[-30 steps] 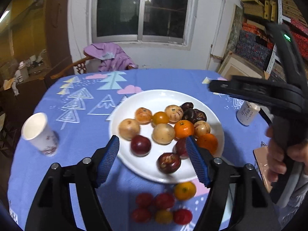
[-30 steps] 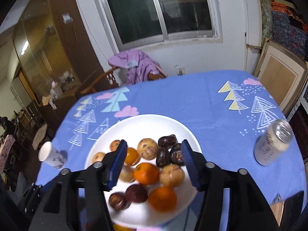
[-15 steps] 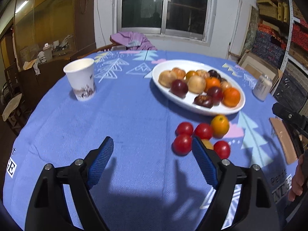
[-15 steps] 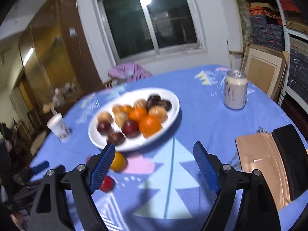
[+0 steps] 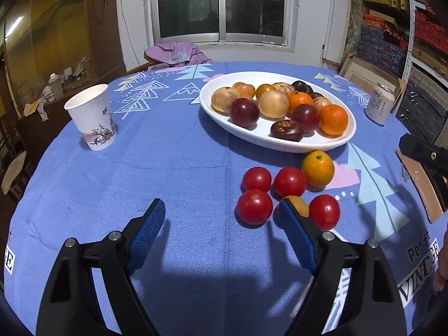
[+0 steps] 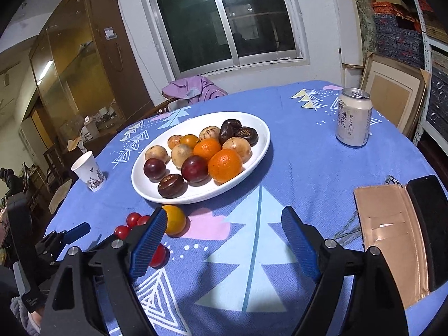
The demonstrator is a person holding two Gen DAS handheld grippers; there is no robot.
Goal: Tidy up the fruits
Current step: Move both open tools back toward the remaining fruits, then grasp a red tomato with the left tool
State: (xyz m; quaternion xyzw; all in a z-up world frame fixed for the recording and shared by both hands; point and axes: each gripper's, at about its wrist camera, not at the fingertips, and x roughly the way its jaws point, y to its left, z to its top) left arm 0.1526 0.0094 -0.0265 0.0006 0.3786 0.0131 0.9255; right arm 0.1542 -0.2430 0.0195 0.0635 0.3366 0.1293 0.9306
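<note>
Left gripper (image 5: 221, 221) and right gripper (image 6: 224, 229) spread apart (nothing between); 4 tomatoes (image 5: 254, 206) near plate (image 5: 246, 135).

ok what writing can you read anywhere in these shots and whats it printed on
"VIN..GE", partly cut off, under "Pe..ft" on the blue tablecloth near its right front edge.
"GE", the end of a word, at the cloth's left edge.
Chinese characters, "梨饮" among them, on the drinks can; its smaller print is too small to read.
The paper cup shows only a flower picture, no words.
The white tag on the cabinet is too blurred to read.
</note>
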